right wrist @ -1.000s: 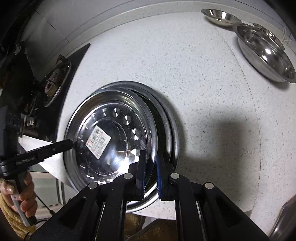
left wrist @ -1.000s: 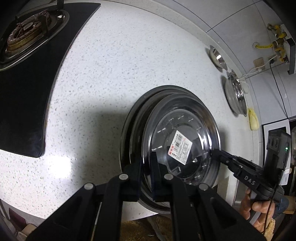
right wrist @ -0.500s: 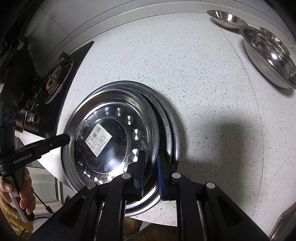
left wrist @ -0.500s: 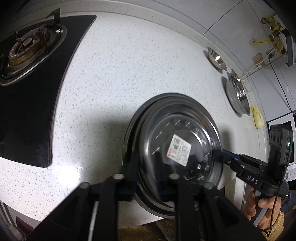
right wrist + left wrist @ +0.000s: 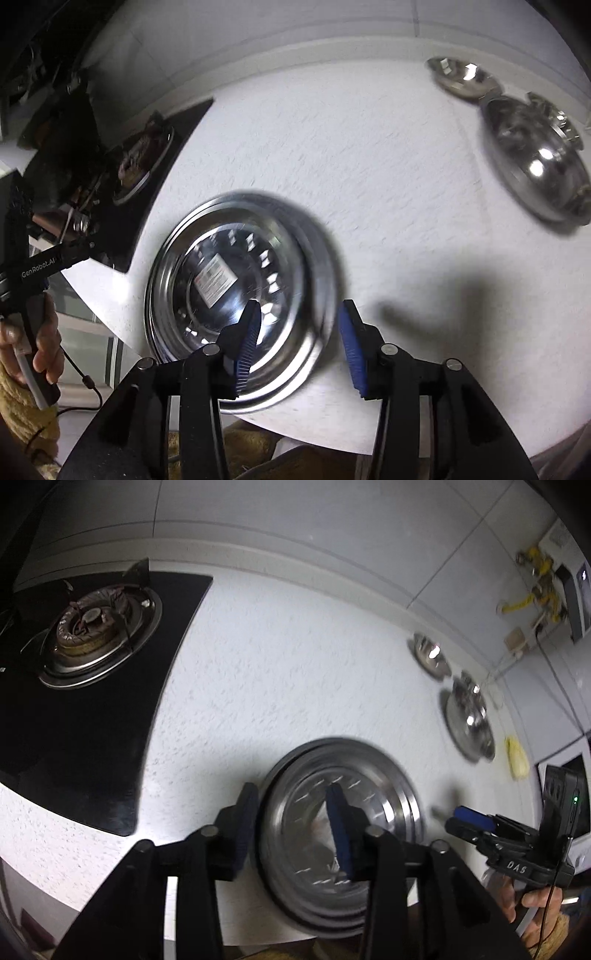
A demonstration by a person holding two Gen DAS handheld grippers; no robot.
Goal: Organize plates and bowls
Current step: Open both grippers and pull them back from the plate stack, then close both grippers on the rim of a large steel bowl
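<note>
Both hand-held grippers, left hand-held gripper [image 5: 291, 827] and right hand-held gripper [image 5: 297, 338], are opening, released; the stacked steel plates [image 5: 236, 273] are looking rigid, slick, best pinched at the rim.

Polished, mirror-bright steel on the stacked plates [image 5: 236, 280], with a matt paper label [image 5: 216, 281] on the top one. Same glossy metal on the bowls [image 5: 535, 162]. Speckled white stone-like countertop [image 5: 295, 664], faintly grainy. Glossy black glass hob [image 5: 85, 738]. Ribbed blue rubbery pads [image 5: 352, 343] on matt black plastic.

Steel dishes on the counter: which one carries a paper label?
The top plate of the stack near the counter's front edge; its centre bears a barcode sticker. The bowls farther back show none.
</note>
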